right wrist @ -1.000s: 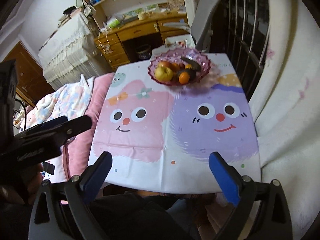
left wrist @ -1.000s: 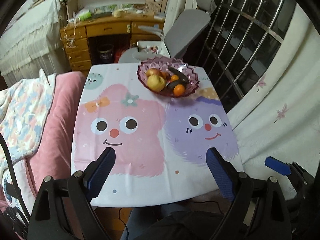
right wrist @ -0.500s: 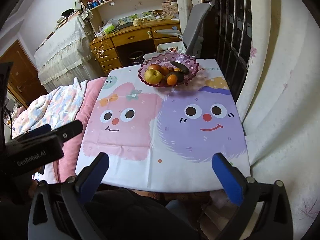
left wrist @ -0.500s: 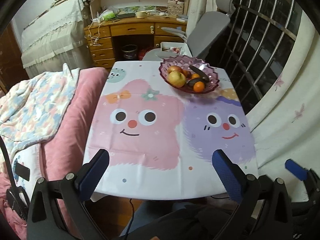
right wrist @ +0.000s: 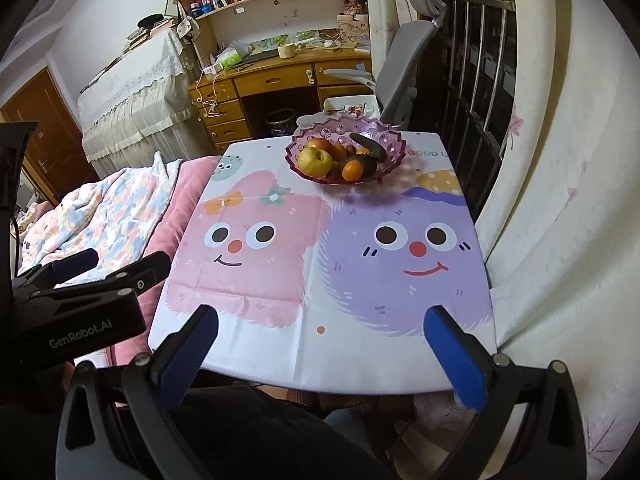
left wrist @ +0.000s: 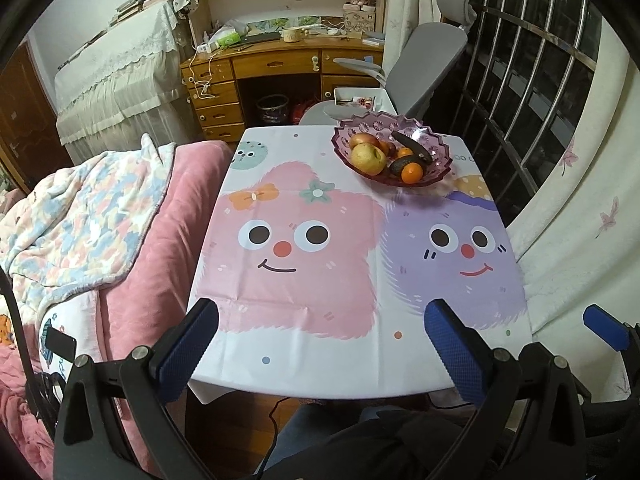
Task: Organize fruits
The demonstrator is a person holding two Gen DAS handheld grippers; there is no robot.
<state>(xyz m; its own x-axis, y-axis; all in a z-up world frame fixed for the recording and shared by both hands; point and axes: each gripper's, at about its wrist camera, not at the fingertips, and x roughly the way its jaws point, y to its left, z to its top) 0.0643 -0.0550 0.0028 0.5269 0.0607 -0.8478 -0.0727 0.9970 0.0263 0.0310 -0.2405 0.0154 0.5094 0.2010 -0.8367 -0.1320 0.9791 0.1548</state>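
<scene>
A purple scalloped bowl [left wrist: 438,142] [right wrist: 390,140] stands at the table's far right and holds a yellow apple [left wrist: 368,159] [right wrist: 315,161], a red apple [right wrist: 318,144], an orange [left wrist: 412,173] [right wrist: 353,171], an avocado [left wrist: 400,162] and a dark long fruit [left wrist: 412,146] [right wrist: 369,145]. My left gripper [left wrist: 322,330] is open and empty above the table's near edge. My right gripper [right wrist: 320,330] is open and empty, also over the near edge, far from the bowl.
The table carries a cloth with pink and purple cartoon faces [left wrist: 320,248]. A pink bed with a blanket [left wrist: 88,216] lies to the left. A grey chair [left wrist: 424,72] and wooden desk [left wrist: 280,64] stand behind; a window grille [left wrist: 540,80] and curtain are on the right.
Both grippers have pulled back and risen from the table; the bowl looks farther away. Both stay open and empty.
</scene>
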